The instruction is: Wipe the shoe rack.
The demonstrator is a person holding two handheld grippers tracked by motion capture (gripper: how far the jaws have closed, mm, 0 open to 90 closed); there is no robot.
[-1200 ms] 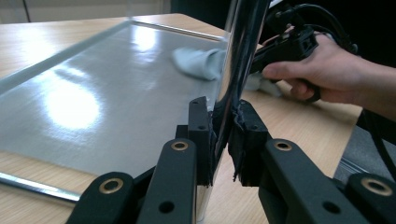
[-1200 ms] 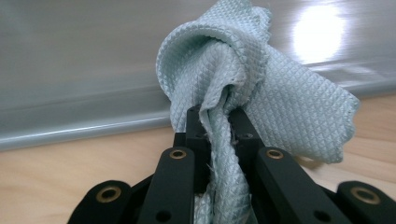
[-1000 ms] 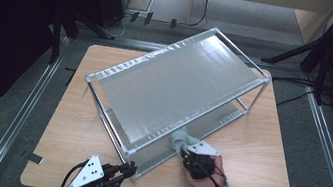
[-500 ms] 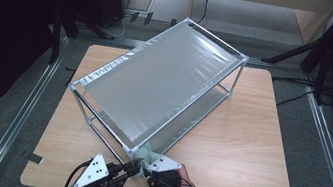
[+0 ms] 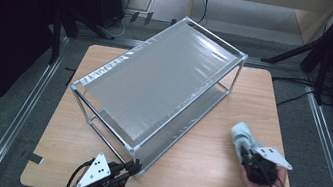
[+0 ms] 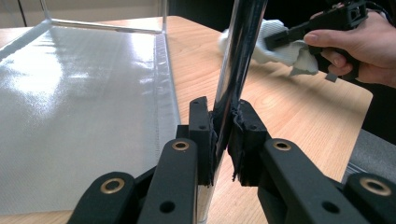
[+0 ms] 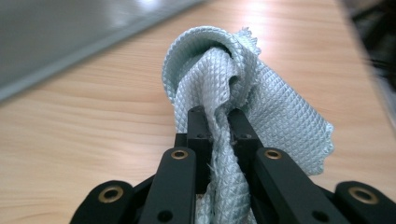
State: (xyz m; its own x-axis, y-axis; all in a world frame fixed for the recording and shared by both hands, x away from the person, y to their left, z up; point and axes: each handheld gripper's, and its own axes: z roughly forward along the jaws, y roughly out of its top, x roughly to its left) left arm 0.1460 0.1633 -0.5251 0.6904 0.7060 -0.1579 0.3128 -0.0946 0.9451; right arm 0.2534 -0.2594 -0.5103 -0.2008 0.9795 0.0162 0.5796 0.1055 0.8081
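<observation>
High view, against the frames before: my right gripper (image 5: 245, 149), clamped on one pale cloth (image 5: 240, 134), has swung from the rack's near corner out to the table's right side – a wiping pass ended, I judge. My left gripper (image 5: 134, 165) keeps its jaws pinched on the rack's corner leg (image 6: 236, 70). Count: one rack (image 5: 156, 79), two shelves, one table (image 5: 201, 180) – two grippers.

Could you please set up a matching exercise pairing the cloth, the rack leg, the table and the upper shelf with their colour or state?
1. cloth
2. rack leg
3. table
4. upper shelf

a. shiny metal, clamped by the left gripper
b. light wood
c. pale blue, held in the right gripper
d. silvery grey sheet

Pairs: 1-c, 2-a, 3-b, 4-d
</observation>
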